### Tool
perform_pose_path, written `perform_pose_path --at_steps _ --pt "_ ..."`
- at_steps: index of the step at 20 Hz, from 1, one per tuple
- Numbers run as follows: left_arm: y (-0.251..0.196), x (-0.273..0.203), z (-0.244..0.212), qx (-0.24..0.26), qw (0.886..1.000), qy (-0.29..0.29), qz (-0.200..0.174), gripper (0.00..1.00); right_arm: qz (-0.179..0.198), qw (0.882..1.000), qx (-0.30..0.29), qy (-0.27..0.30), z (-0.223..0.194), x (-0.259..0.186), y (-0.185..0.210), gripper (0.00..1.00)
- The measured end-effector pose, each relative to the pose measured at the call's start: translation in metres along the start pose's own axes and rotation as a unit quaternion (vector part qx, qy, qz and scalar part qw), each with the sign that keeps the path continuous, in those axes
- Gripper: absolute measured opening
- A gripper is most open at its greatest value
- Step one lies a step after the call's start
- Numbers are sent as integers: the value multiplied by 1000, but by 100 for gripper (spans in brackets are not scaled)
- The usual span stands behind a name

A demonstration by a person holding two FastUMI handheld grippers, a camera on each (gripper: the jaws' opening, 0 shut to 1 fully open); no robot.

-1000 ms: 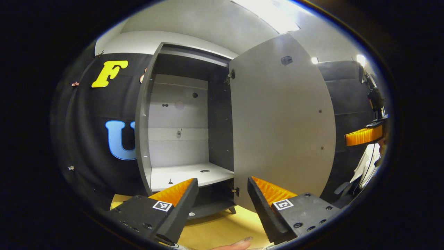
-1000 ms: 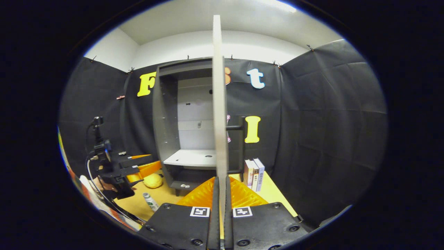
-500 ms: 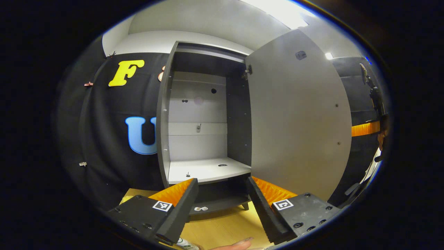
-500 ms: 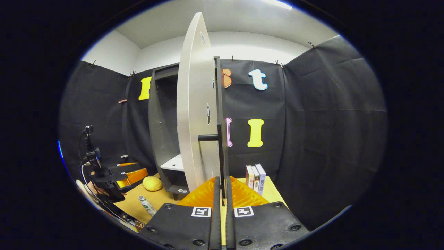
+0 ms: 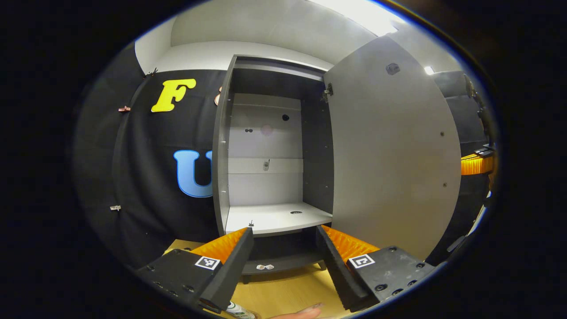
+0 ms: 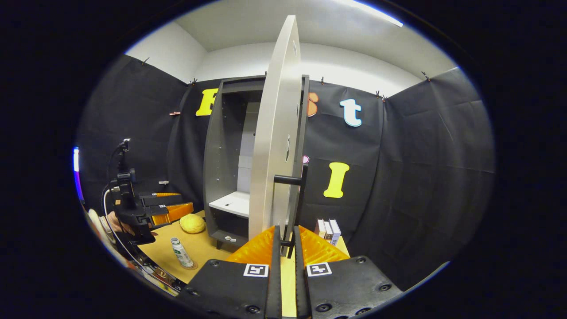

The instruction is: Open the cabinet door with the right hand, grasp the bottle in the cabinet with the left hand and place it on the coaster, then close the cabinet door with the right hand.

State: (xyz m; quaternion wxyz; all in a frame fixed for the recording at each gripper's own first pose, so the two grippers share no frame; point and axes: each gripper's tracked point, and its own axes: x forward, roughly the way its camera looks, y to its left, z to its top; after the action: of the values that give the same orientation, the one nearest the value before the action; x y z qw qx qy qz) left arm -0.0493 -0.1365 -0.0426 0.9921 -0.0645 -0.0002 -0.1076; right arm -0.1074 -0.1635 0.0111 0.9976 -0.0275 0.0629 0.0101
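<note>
in the right gripper view, the right gripper sits at the bottom with its fingers pressed close on the lower end of the dark vertical handle of the cabinet door; only a thin slit is left between them. the door stands partly swung out from the cabinet, seen nearly edge-on, its pale inner face turned toward the opening.

to the left in the same view, the bottle stands upright on the wooden table, on a round coaster whose rim peeks out at its base. just behind it lies a yellow rounded object, near the cabinet's foot. the left gripper hangs above and to the left of the bottle, apart from it, held by a hand, its fingers spread with nothing between them. three books stand upright by the black wall, to the right of the door.

in the left gripper view, that gripper's fingers are spread wide and empty, pointing at the open cabinet. a fingertip and the bottle's cap show at the bottom edge. farther in, the pale shelf is bare save for small fittings, and the door hangs open on the right.
</note>
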Motion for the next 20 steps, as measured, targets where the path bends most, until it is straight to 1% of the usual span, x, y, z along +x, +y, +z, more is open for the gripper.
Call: perform_pose_path --at_steps 1,4,6,9,12,15,17,20 --pt "2 1 -2 -5 1000 3 -4 90 -7 1000 -2 1 1 -1 1 17" --pt "13 4 -9 -7 1000 14 -16 90 -36 999 -13 4 0 -4 7 14" --pt "24 5 -11 -7 999 20 -28 90 -52 999 -14 7 0 -1 18 13" --pt "46 7 -8 0 999 20 -43 90 -62 998 -9 9 2 6 45 14" --pt "67 7 -4 0 998 16 -59 90 -69 997 -15 10 3 9 74 17" --pt "89 5 -6 0 998 15 -68 90 -70 997 -22 13 4 15 102 17" --pt "104 3 -7 -1 997 15 -71 90 -64 998 -20 13 5 21 121 17" --pt "127 -5 -6 -1 998 13 -68 90 -44 999 -9 10 6 30 153 17"
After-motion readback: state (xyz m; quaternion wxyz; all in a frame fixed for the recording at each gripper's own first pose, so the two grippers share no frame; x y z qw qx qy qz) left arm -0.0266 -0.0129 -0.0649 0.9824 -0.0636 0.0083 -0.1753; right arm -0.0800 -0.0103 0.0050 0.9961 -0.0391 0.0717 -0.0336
